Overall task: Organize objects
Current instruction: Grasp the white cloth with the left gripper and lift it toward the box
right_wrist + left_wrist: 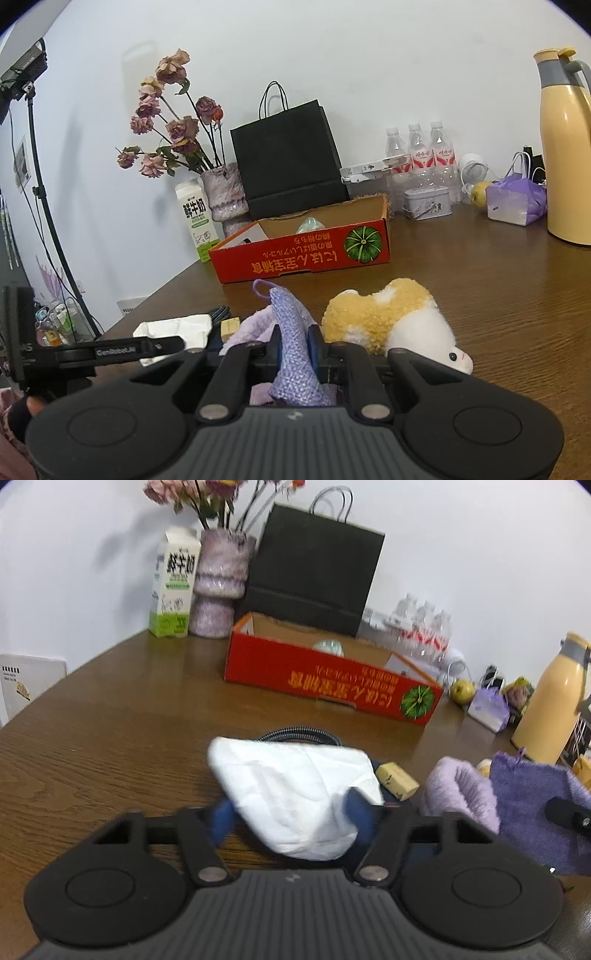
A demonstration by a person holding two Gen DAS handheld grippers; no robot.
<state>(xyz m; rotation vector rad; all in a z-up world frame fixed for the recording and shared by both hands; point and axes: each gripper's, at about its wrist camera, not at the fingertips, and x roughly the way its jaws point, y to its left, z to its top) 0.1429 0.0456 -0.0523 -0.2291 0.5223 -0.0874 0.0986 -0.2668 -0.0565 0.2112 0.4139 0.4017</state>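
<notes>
My left gripper (291,812) is shut on a white crumpled tissue packet (295,790), held a little above the wooden table (110,720); the packet also shows in the right wrist view (173,328). My right gripper (295,345) is shut on a purple cloth (293,332), which stands up between the blue pads; the cloth also shows at the right of the left wrist view (532,805). A red open cardboard box (325,675) lies farther back on the table, also in the right wrist view (303,251). A yellow-and-white plush toy (391,321) lies just right of my right gripper.
A light purple towel (461,790), a small yellow block (397,780) and a black cable (299,734) lie between the grippers. Milk carton (173,587), flower vase (219,587), black paper bag (314,568), water bottles (417,155), a tin (426,202) and a yellow thermos (565,147) line the back.
</notes>
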